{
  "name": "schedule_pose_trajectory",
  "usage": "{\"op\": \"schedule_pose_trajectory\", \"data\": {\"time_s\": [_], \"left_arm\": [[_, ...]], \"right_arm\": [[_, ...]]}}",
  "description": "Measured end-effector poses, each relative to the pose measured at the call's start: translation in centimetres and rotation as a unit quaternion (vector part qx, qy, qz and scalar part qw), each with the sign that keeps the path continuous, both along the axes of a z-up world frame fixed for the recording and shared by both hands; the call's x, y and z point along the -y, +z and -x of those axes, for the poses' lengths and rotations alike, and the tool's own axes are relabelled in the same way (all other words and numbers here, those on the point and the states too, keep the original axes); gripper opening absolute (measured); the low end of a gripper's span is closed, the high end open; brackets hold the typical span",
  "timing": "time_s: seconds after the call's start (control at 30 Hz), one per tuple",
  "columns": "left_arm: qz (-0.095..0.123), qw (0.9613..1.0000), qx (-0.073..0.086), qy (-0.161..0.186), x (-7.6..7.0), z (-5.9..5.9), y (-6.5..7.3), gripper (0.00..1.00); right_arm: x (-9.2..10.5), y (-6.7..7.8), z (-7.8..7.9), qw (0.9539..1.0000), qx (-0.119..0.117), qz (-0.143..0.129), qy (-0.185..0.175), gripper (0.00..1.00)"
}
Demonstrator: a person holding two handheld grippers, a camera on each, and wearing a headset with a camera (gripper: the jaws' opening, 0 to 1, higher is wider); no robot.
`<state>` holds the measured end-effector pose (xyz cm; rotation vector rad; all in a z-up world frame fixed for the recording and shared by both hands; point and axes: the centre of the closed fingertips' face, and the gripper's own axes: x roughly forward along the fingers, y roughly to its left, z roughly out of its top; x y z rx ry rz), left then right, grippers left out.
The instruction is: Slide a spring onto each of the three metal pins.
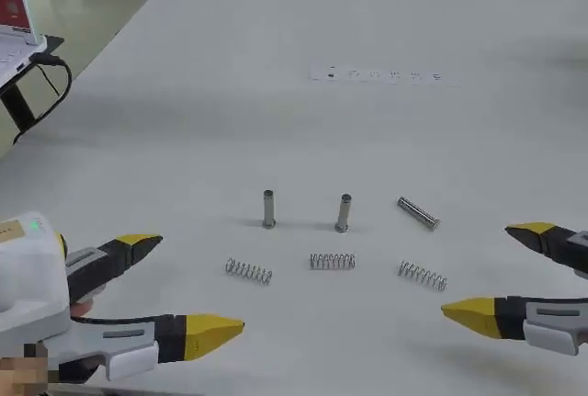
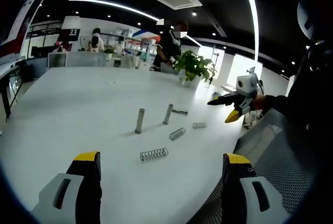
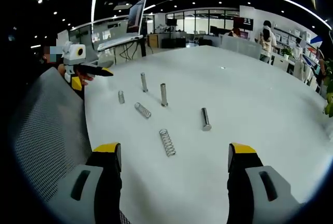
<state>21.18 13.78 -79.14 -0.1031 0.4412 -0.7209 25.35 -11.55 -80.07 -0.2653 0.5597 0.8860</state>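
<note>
Tabletop (image 1: 367,120): white, broad, office behind.
Left gripper (image 1: 202,284): jaws apart, empty.
Right gripper (image 1: 475,269): jaws apart, empty.
Left pin (image 1: 268,209), middle pin (image 1: 344,213): upright.
Right pin (image 1: 418,213): lying flat.
Springs (image 1: 333,261): three loose in a row, just in front of the pins.
Progress: nothing threaded, all three to do.

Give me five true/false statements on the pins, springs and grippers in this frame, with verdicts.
1. All three pins stand upright. False: the left pin and middle pin stand; the right pin lies on its side.
2. Three springs lie loose on the table. True: left spring, middle spring, right spring.
3. One spring already sits on a pin. False: every spring lies apart from the pins.
4. The left gripper and right gripper are both open. True.
5. The right gripper holds a spring. False: its jaws are empty.
</note>
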Motion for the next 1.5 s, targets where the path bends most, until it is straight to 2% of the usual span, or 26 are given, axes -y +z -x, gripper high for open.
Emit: {"op": "schedule_pose_trajectory", "data": {"time_s": [1.5], "left_arm": [[-0.004,1.0000,0.000,0.001,-0.01,0.05,0.12,0.92]], "right_arm": [[0.28,-0.23,-0.13,1.0000,-0.001,0.001,-0.002,0.85]]}}
